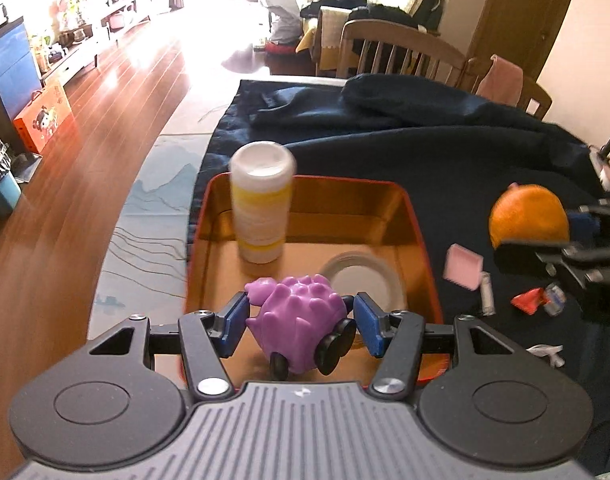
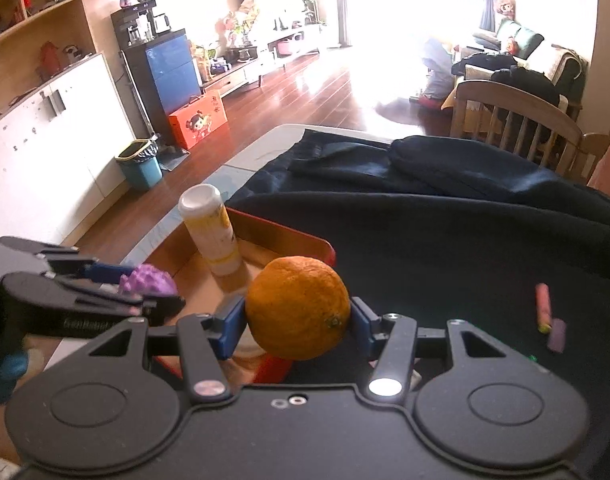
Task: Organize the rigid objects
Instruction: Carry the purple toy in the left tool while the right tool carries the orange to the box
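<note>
Left tool (image 1: 301, 326) grips a purple spiky toy (image 1: 301, 320) above the orange tray (image 1: 421, 236), near its upright white-yellow bottle (image 1: 263, 208). Right tool (image 2: 299, 326) clamps an orange (image 2: 299, 308) at the tray's right edge.

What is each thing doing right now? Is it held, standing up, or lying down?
Purple spiky plastic toy with black wheels: held in the left tongs, over the tray.
Round orange fruit: held in the right tongs.
White and yellow bottle: standing upright in the tray.
Orange rectangular metal tray: open, on the dark cloth.
White round lid: lying flat in the tray.
</note>
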`<state>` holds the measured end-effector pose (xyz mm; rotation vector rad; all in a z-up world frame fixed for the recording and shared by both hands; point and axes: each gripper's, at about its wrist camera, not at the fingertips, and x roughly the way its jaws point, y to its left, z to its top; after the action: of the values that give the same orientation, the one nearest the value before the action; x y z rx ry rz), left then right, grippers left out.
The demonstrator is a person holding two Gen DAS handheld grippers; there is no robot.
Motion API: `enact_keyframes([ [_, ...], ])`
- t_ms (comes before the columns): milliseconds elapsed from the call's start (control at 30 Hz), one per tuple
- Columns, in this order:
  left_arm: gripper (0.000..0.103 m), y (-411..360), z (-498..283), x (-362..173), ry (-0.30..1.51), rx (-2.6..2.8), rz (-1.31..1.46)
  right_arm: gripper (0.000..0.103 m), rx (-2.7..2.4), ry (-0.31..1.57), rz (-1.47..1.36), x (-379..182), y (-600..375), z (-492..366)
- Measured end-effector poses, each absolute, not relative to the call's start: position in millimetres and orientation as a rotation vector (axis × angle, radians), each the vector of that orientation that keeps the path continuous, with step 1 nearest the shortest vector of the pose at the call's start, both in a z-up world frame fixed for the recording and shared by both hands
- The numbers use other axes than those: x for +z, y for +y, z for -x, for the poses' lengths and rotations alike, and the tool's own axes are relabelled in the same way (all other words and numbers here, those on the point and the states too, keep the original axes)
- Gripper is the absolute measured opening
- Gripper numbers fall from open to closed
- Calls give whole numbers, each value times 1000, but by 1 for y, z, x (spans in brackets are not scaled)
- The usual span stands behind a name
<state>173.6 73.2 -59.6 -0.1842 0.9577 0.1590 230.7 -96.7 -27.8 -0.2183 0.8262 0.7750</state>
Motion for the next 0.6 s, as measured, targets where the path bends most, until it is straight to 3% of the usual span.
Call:
enact_keyframes([
  [600, 57, 108, -202, -103, 985, 79, 112, 54, 784, 861, 342, -79, -6, -265],
])
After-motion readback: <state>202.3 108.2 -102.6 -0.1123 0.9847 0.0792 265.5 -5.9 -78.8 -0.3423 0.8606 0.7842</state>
